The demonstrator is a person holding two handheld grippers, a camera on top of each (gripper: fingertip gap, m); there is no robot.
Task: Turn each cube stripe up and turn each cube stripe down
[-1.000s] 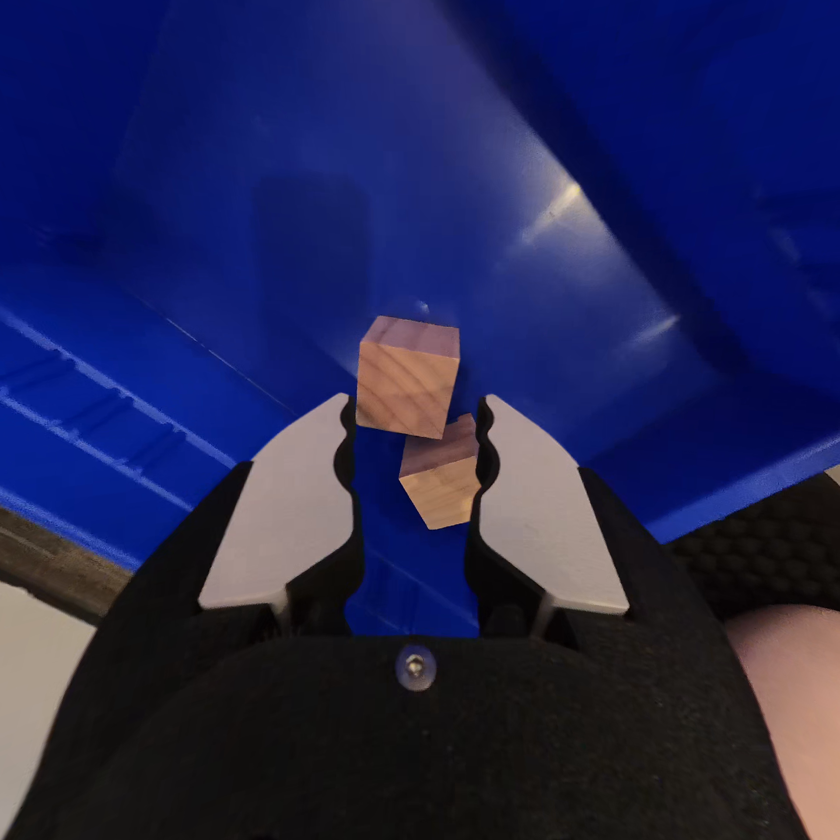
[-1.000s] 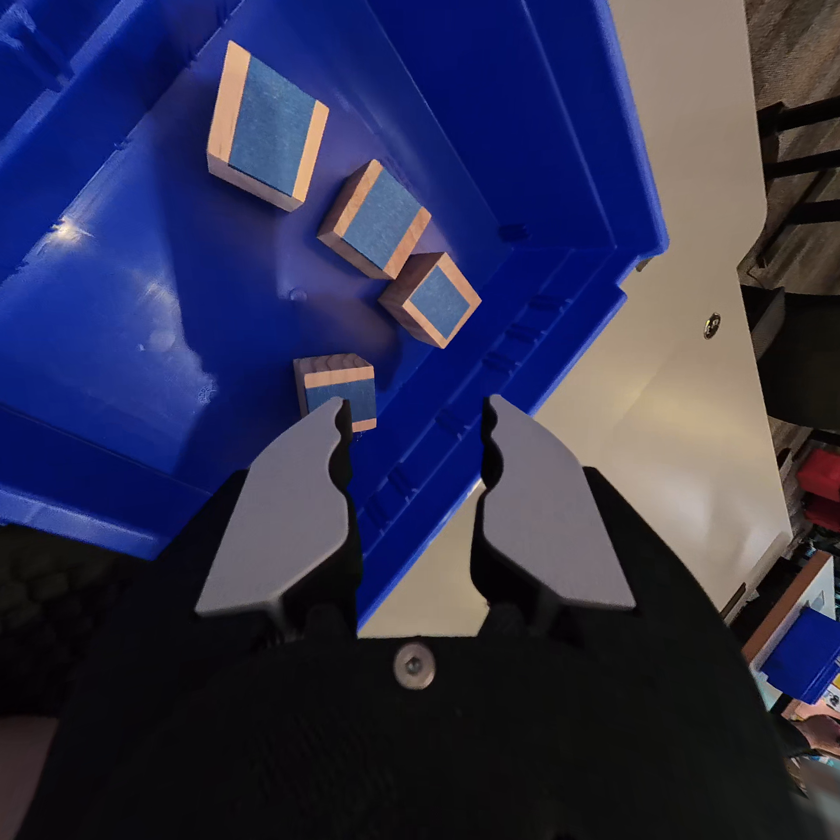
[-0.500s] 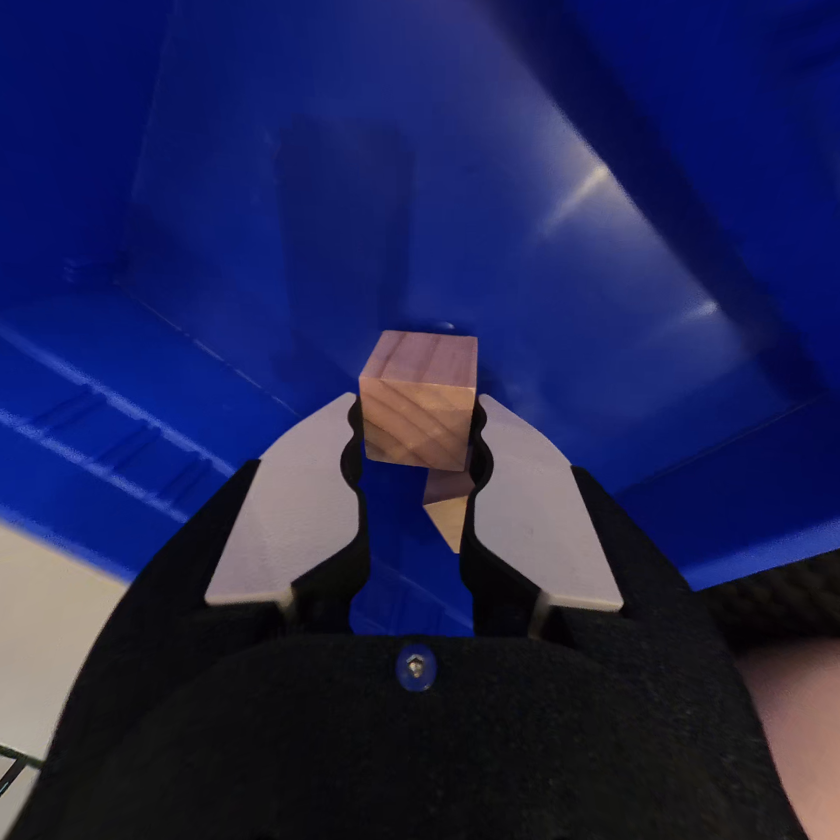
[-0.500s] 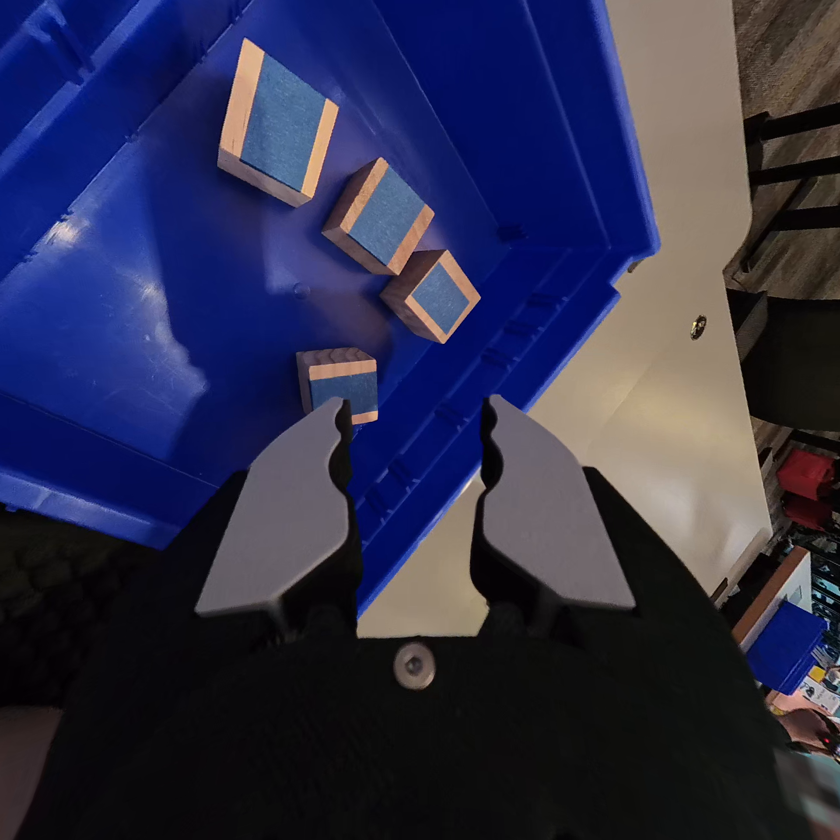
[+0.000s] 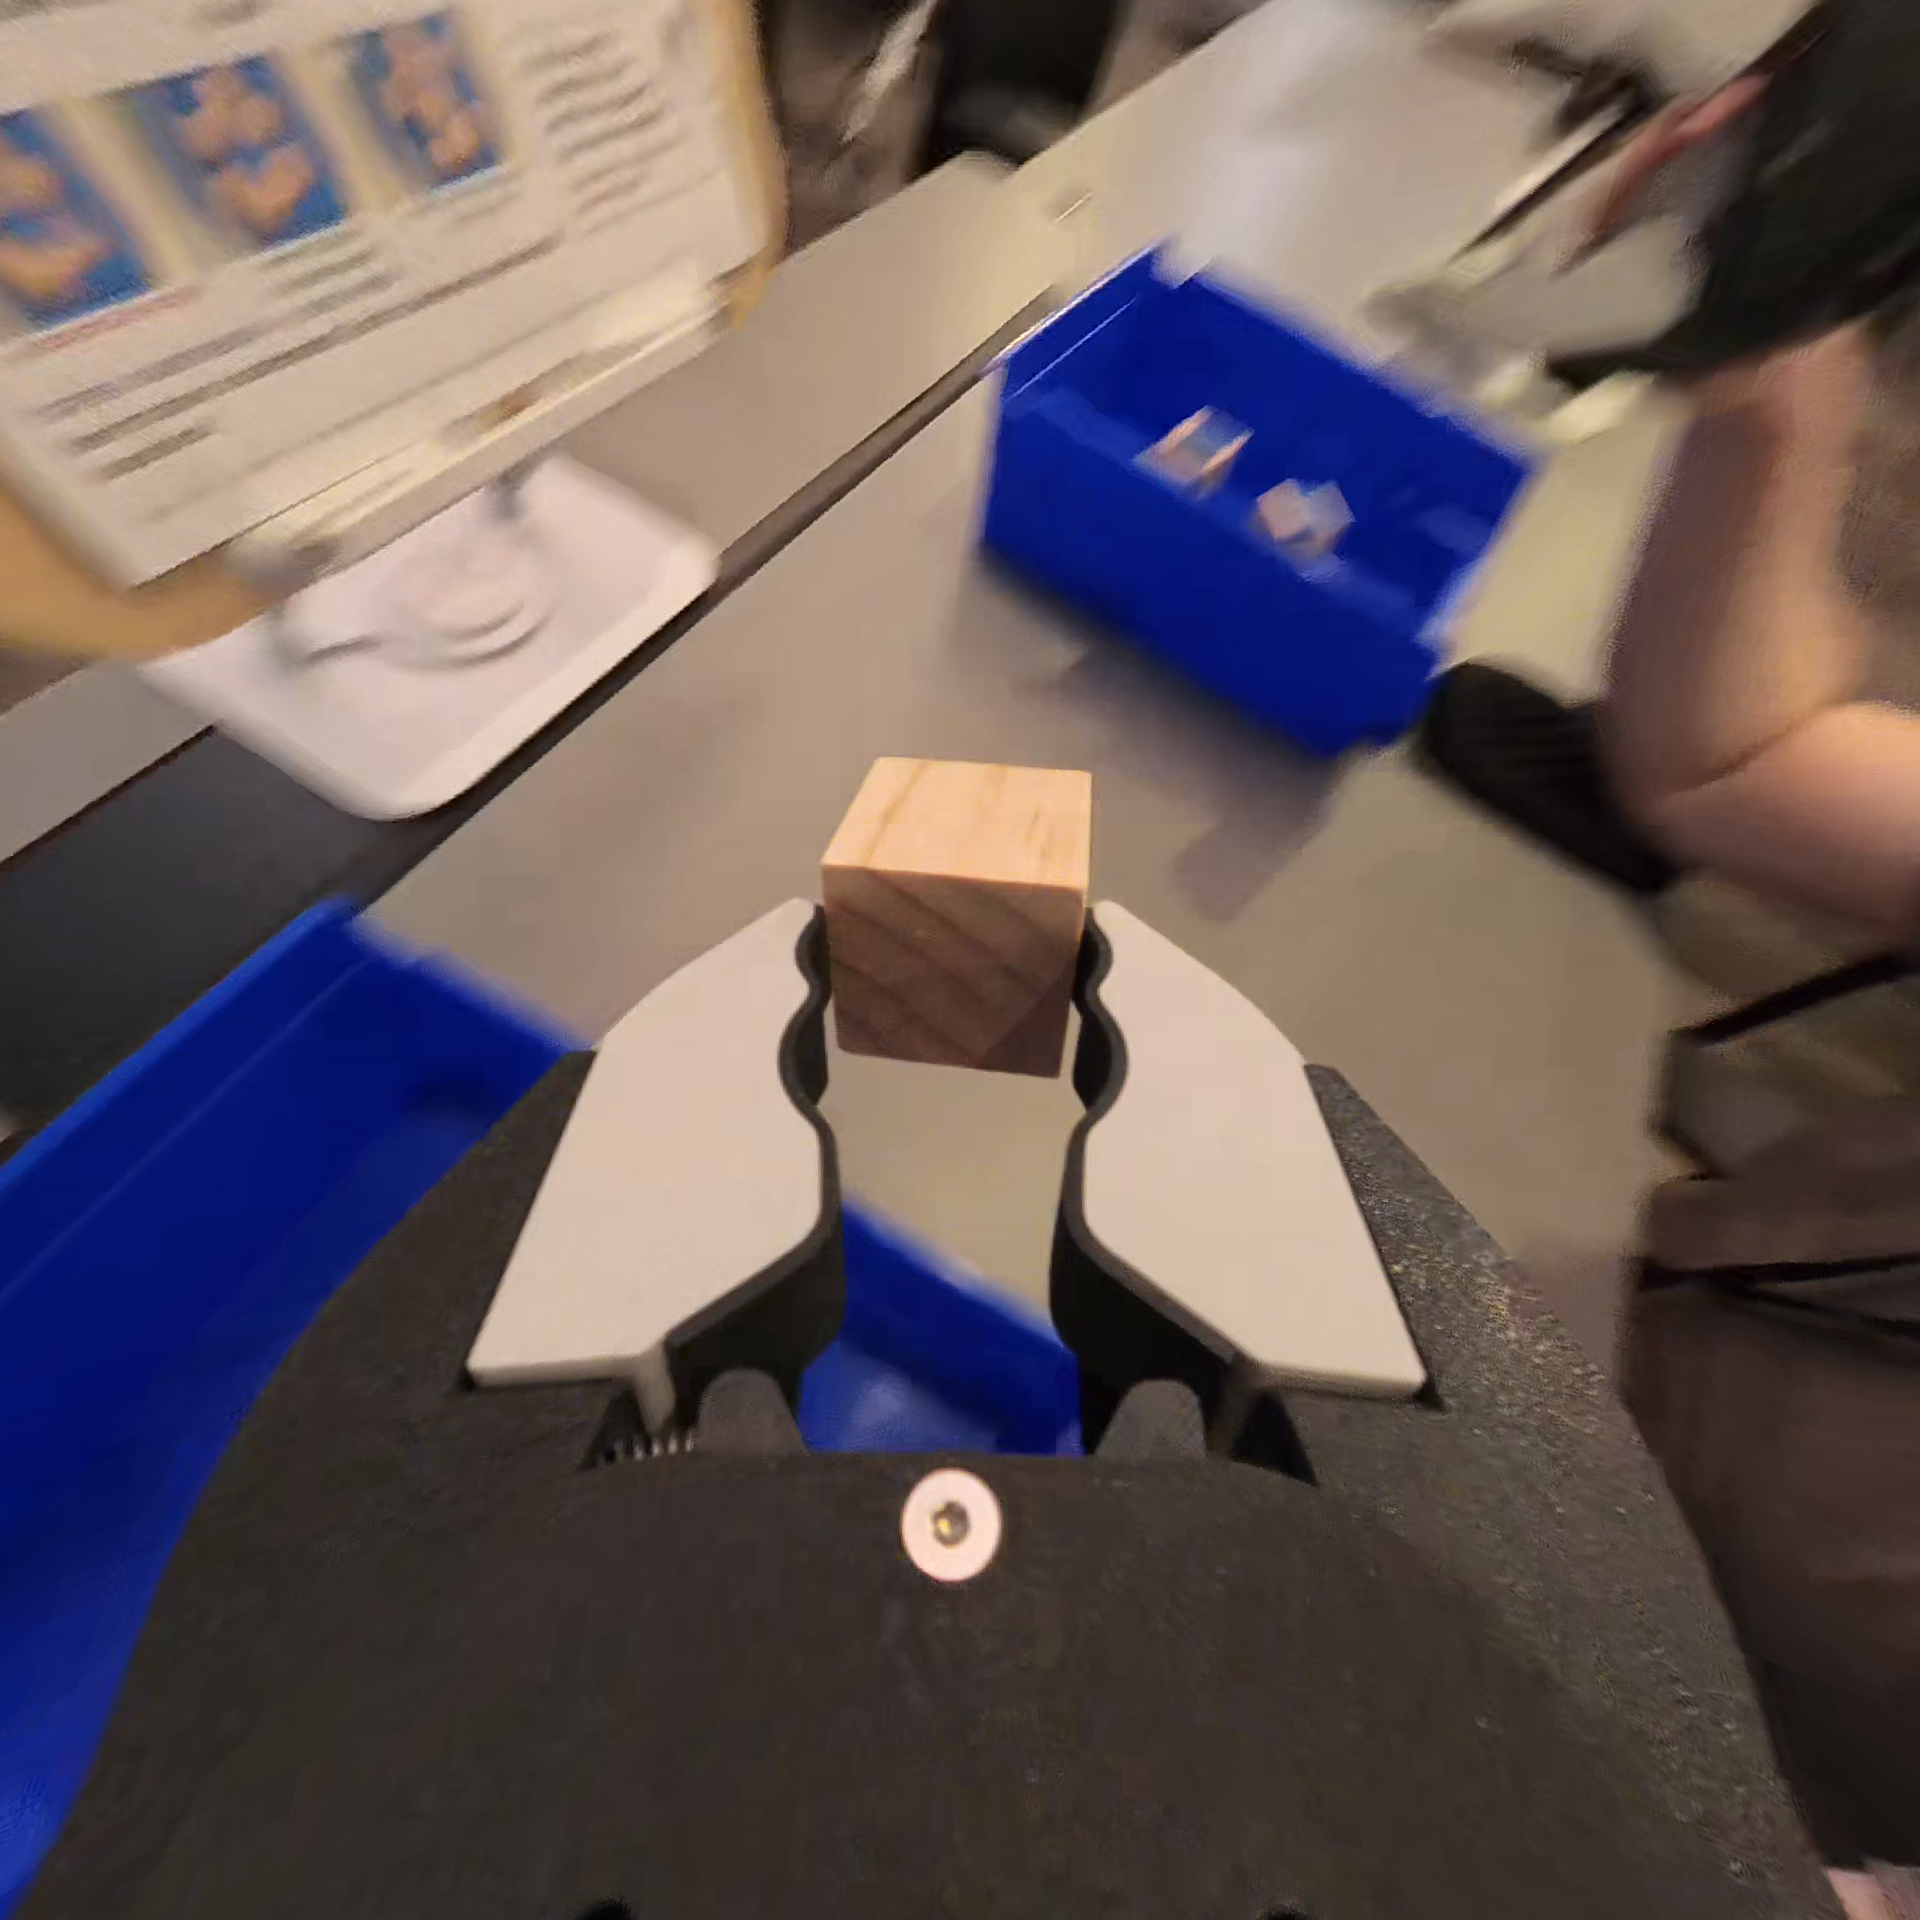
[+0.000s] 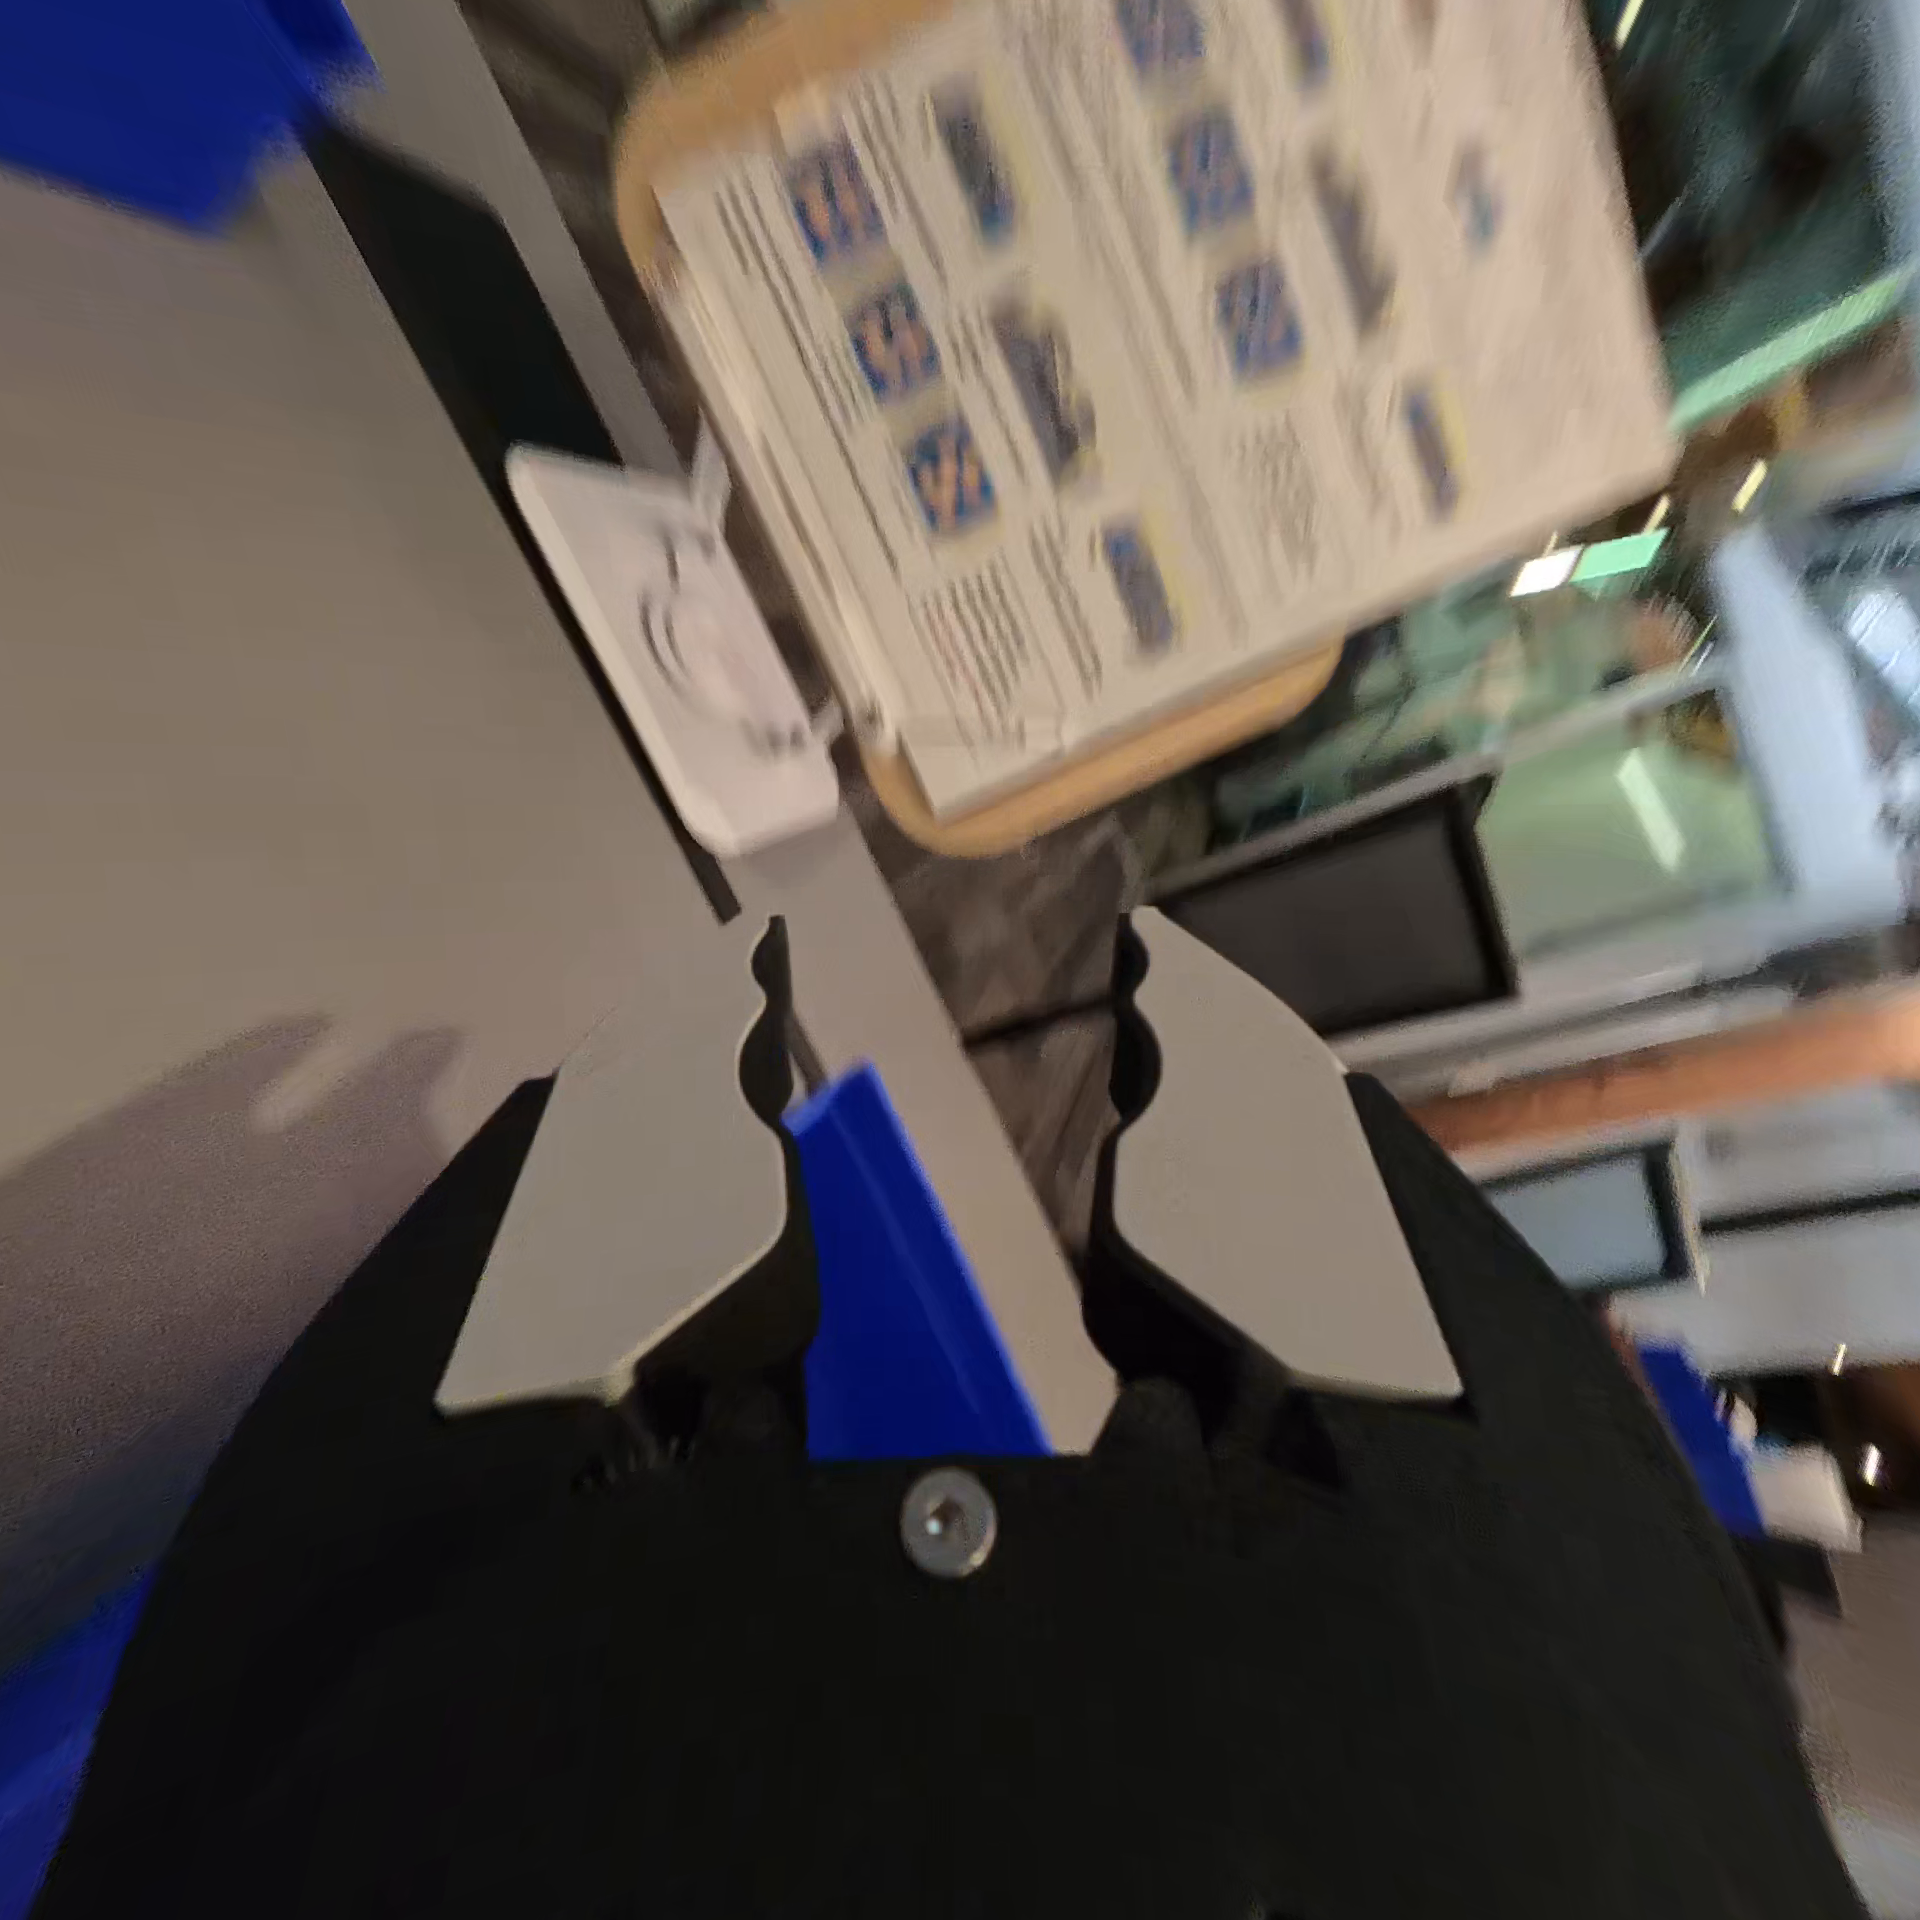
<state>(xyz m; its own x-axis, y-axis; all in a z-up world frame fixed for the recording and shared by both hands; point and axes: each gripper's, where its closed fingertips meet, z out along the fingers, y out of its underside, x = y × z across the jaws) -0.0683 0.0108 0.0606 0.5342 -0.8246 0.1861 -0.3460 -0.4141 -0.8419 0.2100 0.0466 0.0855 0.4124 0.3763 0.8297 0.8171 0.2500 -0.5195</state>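
Cube (image 5: 956, 914) lifted mid-turn, stripe side not in view.

Pinched at its two flanks between the tips of the left gripper (image 5: 954, 971), jaws closed to the cube's width, held in the air above the table (image 5: 1299, 1018) and just beyond the near bin (image 5: 239, 1174). Plain wood on the top face and on the face toward the camera; no long axis to speak of, edges roughly square to the fingers. Judged as the carry-and-rotate step; next move likely a wrist roll to bring the stripe to the wanted side, then a level set-down back in the near bin. Farther from the cube, a far bin (image 5: 1195, 592) with two blurred cubes. Right gripper (image 6: 948, 987) parted and empty, raised over the near bin's rim.
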